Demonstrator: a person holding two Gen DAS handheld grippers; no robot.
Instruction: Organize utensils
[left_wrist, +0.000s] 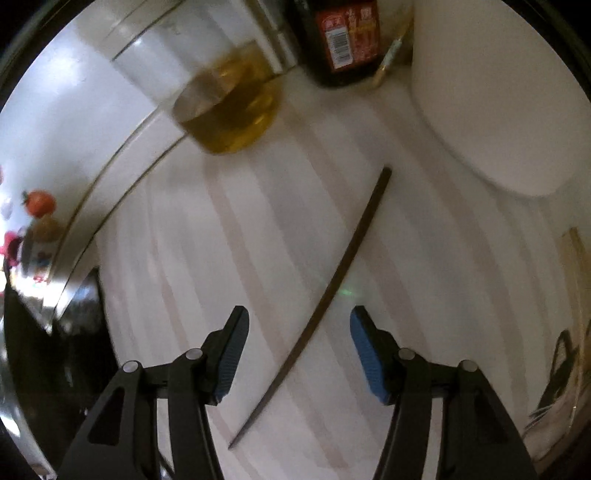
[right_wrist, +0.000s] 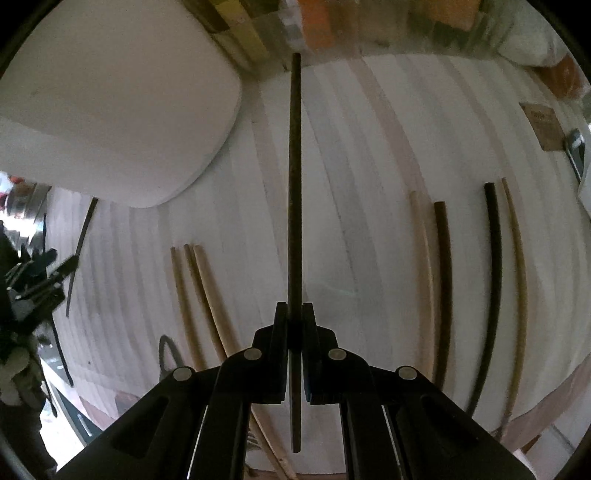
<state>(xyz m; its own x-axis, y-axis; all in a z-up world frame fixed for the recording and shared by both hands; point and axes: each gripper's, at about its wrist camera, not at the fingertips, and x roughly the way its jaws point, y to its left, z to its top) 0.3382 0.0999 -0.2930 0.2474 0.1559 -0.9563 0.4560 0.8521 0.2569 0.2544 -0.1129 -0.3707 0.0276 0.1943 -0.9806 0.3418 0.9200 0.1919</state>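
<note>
dark chopstick (right_wrist: 294, 177), pinched in right fingers (right_wrist: 280, 332)

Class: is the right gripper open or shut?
Shut: the right gripper clamps a dark chopstick, its pads pressed against both sides.

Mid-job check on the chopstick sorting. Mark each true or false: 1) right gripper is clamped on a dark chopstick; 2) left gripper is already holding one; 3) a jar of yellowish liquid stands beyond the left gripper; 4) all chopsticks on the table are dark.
1) True: the right gripper is shut on the dark chopstick.
2) False: the left gripper is open, the lying chopstick between its pads, untouched.
3) True: the jar.
4) False: several are light wood, such as the light chopsticks.
</note>
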